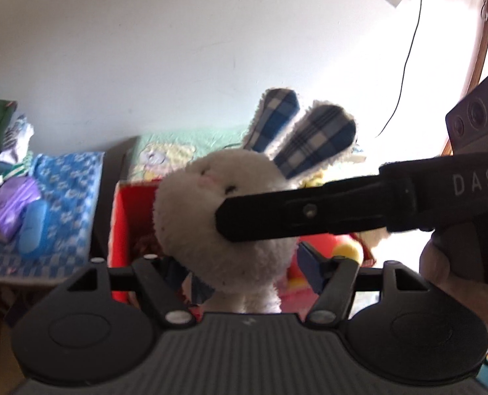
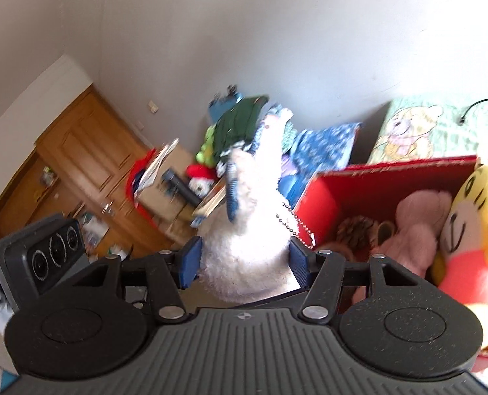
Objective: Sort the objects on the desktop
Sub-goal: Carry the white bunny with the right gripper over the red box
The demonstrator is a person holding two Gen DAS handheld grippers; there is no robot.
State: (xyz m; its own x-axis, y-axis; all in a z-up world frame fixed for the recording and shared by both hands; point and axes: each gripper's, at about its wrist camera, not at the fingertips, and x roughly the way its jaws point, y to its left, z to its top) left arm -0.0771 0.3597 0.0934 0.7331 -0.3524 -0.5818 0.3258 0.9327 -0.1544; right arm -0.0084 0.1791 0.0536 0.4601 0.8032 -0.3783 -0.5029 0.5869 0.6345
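Note:
A white plush rabbit [image 1: 231, 230] with blue plaid ears hangs over a red box [image 1: 125, 217]. My left gripper [image 1: 244, 270] has its blue pads [image 1: 309, 266] against the rabbit's lower head and neck, shut on it. From the right, one black finger of my right gripper [image 1: 296, 214] presses across the rabbit's head. In the right wrist view my right gripper [image 2: 244, 260] is shut on the rabbit [image 2: 254, 237], a pad on either side, and a bead chain [image 2: 293, 223] dangles from the toy. The red box [image 2: 326, 204] lies just right of it.
Inside the box lie a yellow tiger plush [image 2: 474, 204], a pink plush [image 2: 418, 227] and a pine cone [image 2: 355, 230]. A blue patterned cloth [image 1: 63, 197], a purple pack [image 1: 10, 210] and piled clothes [image 2: 237, 125] sit to the left. A wooden cabinet [image 2: 79, 164] stands beyond.

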